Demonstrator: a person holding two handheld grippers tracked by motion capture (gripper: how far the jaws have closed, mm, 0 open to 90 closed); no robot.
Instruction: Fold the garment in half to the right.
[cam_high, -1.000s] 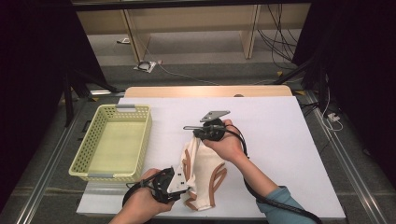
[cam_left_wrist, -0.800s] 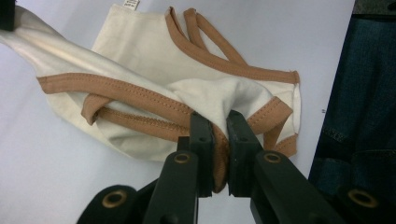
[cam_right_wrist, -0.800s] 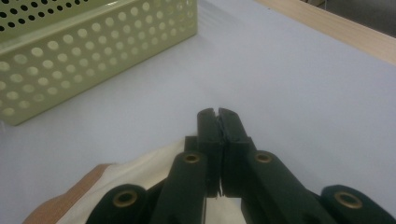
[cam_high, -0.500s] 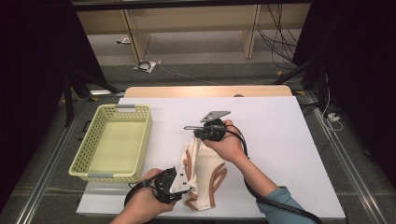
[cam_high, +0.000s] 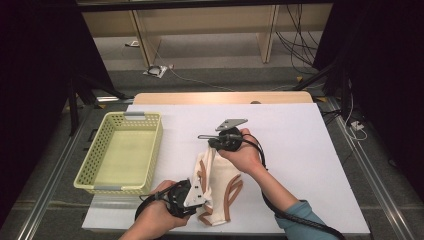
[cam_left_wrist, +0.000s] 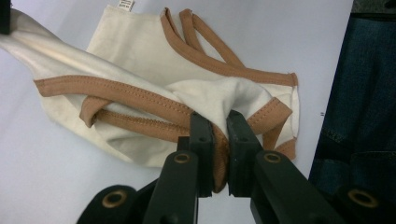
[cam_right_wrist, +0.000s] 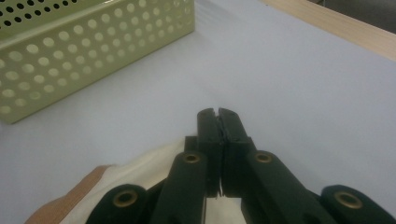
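Halfway-ish, I reckon. Top (cam_high: 216, 187) sits on the table (cam_high: 300, 150), basket (cam_high: 121, 151) at 9 o'clock, nothing in it. Left gripper (cam_left_wrist: 218, 140) clamps the brown hem, right gripper (cam_right_wrist: 218, 122) pinches the far edge. Folding and binning left.

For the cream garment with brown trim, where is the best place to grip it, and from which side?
Best on the brown-trimmed hem, where folded layers make a firm ridge. The left tongs are shut on that edge of the cream garment, coming in low from the person's side. The far end, under the right tongs, likely suits a grip from above.
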